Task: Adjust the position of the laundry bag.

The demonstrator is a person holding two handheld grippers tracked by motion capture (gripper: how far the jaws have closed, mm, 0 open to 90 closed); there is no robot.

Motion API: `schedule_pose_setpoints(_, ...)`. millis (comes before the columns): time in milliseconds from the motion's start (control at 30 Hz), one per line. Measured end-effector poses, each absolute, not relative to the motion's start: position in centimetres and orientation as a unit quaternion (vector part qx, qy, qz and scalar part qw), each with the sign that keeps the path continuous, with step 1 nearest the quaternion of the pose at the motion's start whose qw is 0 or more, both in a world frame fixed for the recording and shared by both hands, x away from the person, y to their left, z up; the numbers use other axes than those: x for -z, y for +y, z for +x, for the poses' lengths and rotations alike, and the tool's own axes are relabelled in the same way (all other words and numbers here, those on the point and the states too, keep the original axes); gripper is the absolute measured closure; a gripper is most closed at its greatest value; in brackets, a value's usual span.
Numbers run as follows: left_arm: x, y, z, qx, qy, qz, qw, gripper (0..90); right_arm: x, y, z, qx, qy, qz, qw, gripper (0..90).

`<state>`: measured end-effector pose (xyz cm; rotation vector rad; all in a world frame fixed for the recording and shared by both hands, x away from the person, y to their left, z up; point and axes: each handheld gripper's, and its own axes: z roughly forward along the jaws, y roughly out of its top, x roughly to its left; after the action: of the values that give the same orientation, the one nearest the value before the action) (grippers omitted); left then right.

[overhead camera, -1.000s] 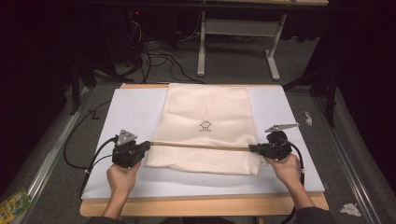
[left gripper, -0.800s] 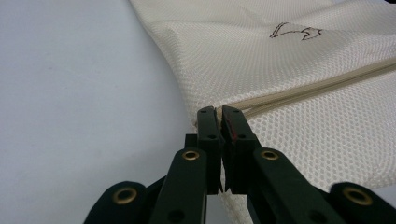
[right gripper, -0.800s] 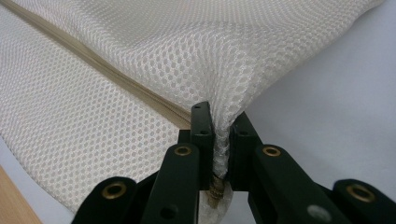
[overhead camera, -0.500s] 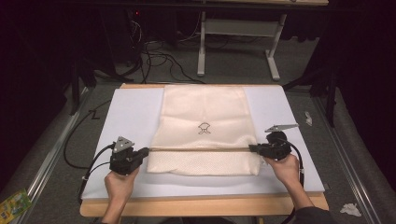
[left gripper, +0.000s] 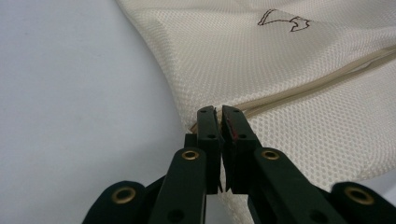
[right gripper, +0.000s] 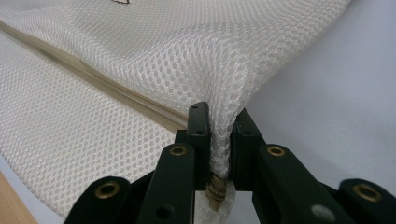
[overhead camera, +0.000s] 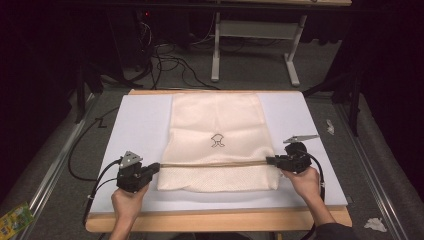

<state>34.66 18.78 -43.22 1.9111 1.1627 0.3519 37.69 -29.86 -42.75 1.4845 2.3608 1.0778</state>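
Now the cream mesh bag (overhead camera: 216, 145) lies flat at the middle of the white tabletop (overhead camera: 140, 125). At lower left, the left gripper (overhead camera: 156, 167) has its fingers clenched on the bag's edge. At right, the right gripper (overhead camera: 269, 160) pinches the opposite edge, its fingers having just loosened slightly.

A cream mesh bag (overhead camera: 216, 140) lies mid-frame on the white-topped bench (overhead camera: 140, 125); the left gripper (overhead camera: 156, 166) and right gripper (overhead camera: 270, 160) hold its side edges.
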Motion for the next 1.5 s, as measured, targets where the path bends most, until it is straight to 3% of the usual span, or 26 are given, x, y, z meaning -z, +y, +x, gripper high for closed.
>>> schedule_pose_setpoints(367, 44.4, 18.3, 35.3, -0.125, 0.465, 0.778, 0.403, 84.4, 43.6, -29.8, 37.6, -0.337, 0.793, 0.500, 0.085, 72.8)
schedule_pose_setpoints(867, 44.0, 18.5, 35.7, -0.126, 0.453, 0.772, 0.427, 57.5, 43.8, -29.6, 37.5, -0.323, 0.793, 0.506, 0.105, 48.4)
schedule_pose_setpoints(1167, 43.1, 18.9, 35.7, -0.141, 0.448, 0.764, 0.443, 54.2, 42.8, -30.0, 37.1, -0.338, 0.784, 0.506, 0.122, 47.1)
schedule_pose_setpoints(1500, 41.5, 19.3, 35.4, -0.166, 0.439, 0.752, 0.463, 54.0, 41.2, -30.4, 36.1, -0.376, 0.770, 0.492, 0.153, 52.6)
